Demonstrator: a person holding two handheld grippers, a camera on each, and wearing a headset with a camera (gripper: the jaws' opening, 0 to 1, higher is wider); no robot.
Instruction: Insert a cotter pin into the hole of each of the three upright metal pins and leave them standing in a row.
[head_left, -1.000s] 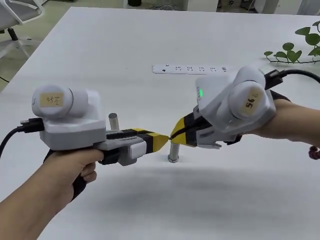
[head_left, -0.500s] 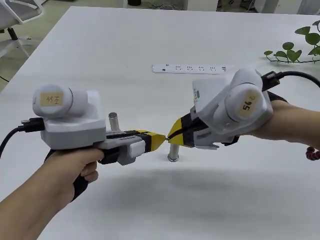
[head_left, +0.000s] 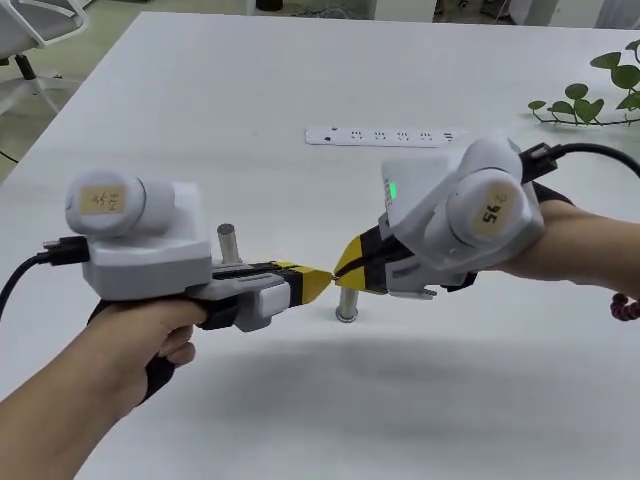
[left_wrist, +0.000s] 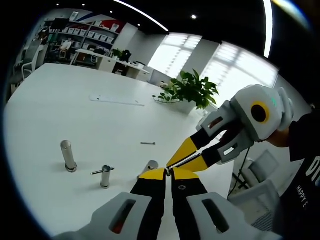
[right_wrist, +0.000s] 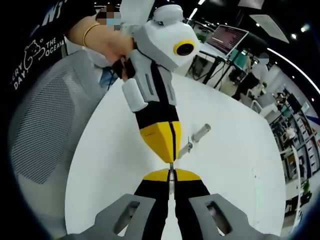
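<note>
Meeting tip to tip over the white table (head_left: 200, 120), the left gripper (head_left: 322, 278) and the right gripper (head_left: 345, 272) come in from opposite sides. In the right gripper view a thin silver cotter pin (right_wrist: 171, 183) sits between the right gripper's yellow-tipped jaws, which are closed on it. The left gripper's jaws are drawn together with only a hairline between them. Their tips sit right at the end of that cotter pin, but whether they nip it I cannot tell.

In the left gripper view the bare metal pin (left_wrist: 67, 156) stands upright, farthest to the left. Next to it the middle metal pin (left_wrist: 105, 176) is also upright, with a fitted cotter pin (left_wrist: 96, 172) poking out sideways through it. The third metal pin (left_wrist: 151, 165) stands just behind the left gripper's jaws and is partly hidden. In the head view it is directly under the meeting tips. All 3 form a loose row.

A loose cotter pin (left_wrist: 148, 143) lies flat on the table beyond them. Farther back lies a white power strip (head_left: 385, 136), and a leafy plant (head_left: 600, 95) reaches in at the table's far right edge.
</note>
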